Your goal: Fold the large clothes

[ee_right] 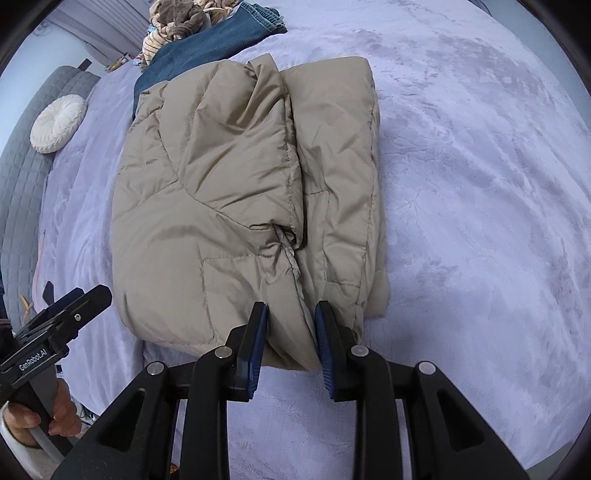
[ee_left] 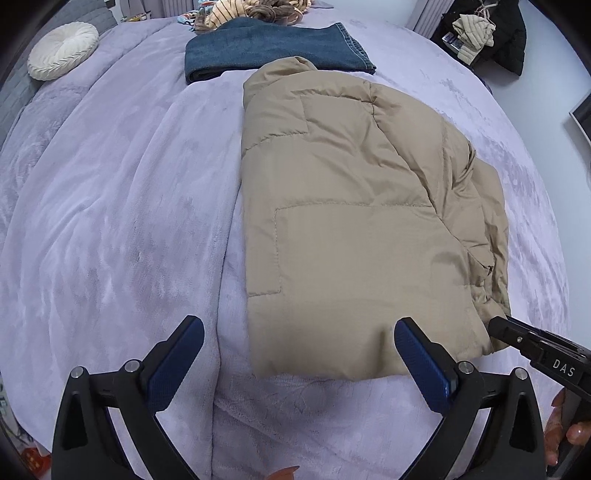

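Note:
A beige padded jacket (ee_left: 354, 229) lies folded lengthwise on the lilac blanket (ee_left: 110, 221); it also shows in the right wrist view (ee_right: 236, 192). My left gripper (ee_left: 299, 328) is open wide, just above the jacket's near left hem corner, holding nothing. My right gripper (ee_right: 290, 314) is closed on the bunched near right hem of the jacket, which fills the gap between its blue pads (ee_right: 325, 332). The right gripper's tip (ee_left: 498, 325) shows at the hem in the left wrist view. The left gripper's body (ee_right: 77, 299) shows at the left in the right wrist view.
Folded blue jeans (ee_left: 266, 48) lie beyond the jacket's collar, with a heap of striped clothes (ee_left: 251, 11) behind. A round white cushion (ee_left: 62, 50) sits at the far left. Dark clothes (ee_left: 491, 33) hang at the far right, off the bed.

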A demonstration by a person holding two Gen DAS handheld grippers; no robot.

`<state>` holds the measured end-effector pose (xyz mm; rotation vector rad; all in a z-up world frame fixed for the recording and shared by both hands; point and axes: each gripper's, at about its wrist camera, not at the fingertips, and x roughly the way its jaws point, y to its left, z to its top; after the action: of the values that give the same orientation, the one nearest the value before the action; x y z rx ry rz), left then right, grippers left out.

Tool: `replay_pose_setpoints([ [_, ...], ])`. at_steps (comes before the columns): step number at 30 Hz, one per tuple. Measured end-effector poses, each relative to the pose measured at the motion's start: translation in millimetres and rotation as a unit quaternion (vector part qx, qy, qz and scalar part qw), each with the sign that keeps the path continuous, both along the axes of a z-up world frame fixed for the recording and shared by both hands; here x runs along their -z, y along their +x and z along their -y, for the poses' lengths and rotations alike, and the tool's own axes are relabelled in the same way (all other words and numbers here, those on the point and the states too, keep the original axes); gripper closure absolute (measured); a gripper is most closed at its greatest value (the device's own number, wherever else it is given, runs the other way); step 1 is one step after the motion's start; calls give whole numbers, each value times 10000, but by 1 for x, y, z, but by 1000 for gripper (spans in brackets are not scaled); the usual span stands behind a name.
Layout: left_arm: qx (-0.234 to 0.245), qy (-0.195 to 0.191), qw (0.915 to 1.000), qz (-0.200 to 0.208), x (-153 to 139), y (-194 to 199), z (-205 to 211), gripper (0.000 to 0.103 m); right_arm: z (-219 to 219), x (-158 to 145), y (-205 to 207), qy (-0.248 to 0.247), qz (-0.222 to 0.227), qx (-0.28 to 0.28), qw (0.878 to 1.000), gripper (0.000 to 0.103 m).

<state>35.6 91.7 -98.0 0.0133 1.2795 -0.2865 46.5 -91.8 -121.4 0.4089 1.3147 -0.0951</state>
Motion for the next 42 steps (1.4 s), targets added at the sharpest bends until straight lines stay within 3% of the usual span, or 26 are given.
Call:
replay_pose_setpoints([
  [4,-33,102,9998,149,-9,-10,-4,0,-2,-9,-11,15,23,26,10000,72],
  [9,-147,143,9991,359,-24,-24,-8,0,-6,-22,-17,-18,100,-71,9999,60],
  [14,-277,214,9982,487,-41,-40,-10,0,-7,-33,-25,56,202,-128,9997,56],
  [18,-296,234,9975,591,-55,-56,-11,0,-10,-51,-37,-111,387,-148,9991,42],
  [23,-285,212,9966,743,-75,-76,-7,0,-16,-76,-52,-337,612,-238,9973,40],
  [26,-196,297,9954,887,-87,-85,-3,0,-18,-88,-58,-496,747,-225,9957,23],
  [31,-242,221,9942,1026,-105,-97,-6,0,-21,-107,-66,-785,879,-177,9929,23],
  [33,-291,189,9936,1071,-111,-99,-7,0,-19,-113,-70,-891,954,-99,9914,16],
  [42,-411,175,9910,1259,-132,-107,-13,0,-27,-143,-79,-1271,1384,-52,9822,15],
])
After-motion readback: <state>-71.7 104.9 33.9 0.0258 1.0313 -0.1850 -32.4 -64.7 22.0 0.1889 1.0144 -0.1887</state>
